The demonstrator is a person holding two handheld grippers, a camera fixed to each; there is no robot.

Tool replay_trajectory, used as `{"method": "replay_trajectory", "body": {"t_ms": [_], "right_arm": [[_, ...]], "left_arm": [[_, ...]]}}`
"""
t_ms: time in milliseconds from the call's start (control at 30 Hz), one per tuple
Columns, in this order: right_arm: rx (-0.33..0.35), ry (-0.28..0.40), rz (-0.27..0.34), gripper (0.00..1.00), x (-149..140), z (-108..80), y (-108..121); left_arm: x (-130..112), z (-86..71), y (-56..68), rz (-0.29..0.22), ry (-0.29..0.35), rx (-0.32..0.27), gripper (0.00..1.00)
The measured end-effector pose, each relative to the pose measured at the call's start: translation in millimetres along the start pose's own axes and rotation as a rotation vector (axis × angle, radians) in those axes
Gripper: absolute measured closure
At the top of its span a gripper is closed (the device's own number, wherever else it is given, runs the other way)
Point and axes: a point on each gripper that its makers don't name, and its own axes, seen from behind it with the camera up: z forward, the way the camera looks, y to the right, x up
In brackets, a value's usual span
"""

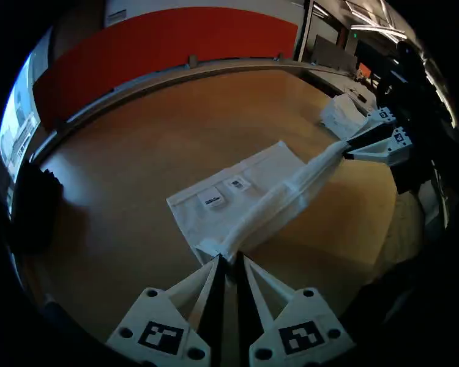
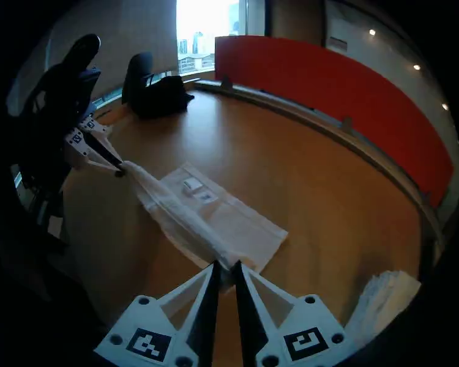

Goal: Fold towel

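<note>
Your left gripper (image 1: 231, 262) is pinched down to a narrow slit, both fingers pressing on a corner of the white towel (image 1: 260, 171) right at the fingertips. Your right gripper (image 2: 225, 268) matches it, with its fingers almost together and clamped on another corner at their tips. Between the 2 grippers the towel's near edge is bunched into a loose roll and raised off the wooden table (image 1: 138, 153). From the left gripper that roll runs ahead and to the right, ending at the right gripper's tips far off. From the right gripper it runs ahead and to the left, up to the left gripper. The rest of the towel lies flat on the table. It sits ahead and left of the raised edge in the left gripper view, and ahead and right of it in the right gripper view. On that flat part are 2 small labels (image 1: 211, 197), side by side and face up. A stack of folded white cloths (image 2: 388, 293) rests on the table just right of your right gripper. A long red partition (image 2: 352, 92) runs along the table's far edge. Dark office chairs (image 2: 147, 79) stand far ahead and left of the right gripper, under a bright window (image 2: 205, 27).
</note>
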Motion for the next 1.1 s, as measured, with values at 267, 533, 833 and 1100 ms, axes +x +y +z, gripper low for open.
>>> {"method": "replay_trajectory", "body": {"t_ms": [267, 533, 833, 1100], "right_arm": [[-0.01, -0.015, 0.027, 0.83, 7.6, 23.8, 17.4], [-0.011, -0.035, 0.045, 0.82, 4.6, 35.7, 25.9], [-0.012, -0.075, 0.046, 0.82, -7.8, 53.6, 32.4], [-0.017, -0.11, 0.058, 0.82, -22.4, 72.8, 41.0]], "left_arm": [[12.7, 24.0, -19.0, 0.016, -0.029, 0.018, 0.88], [15.8, 40.3, -25.1, 0.024, -0.048, 0.015, 0.88], [10.5, 62.8, -28.8, 0.035, -0.066, 0.034, 0.87], [6.0, 83.5, -33.8, 0.026, -0.07, 0.041, 0.77]]}}
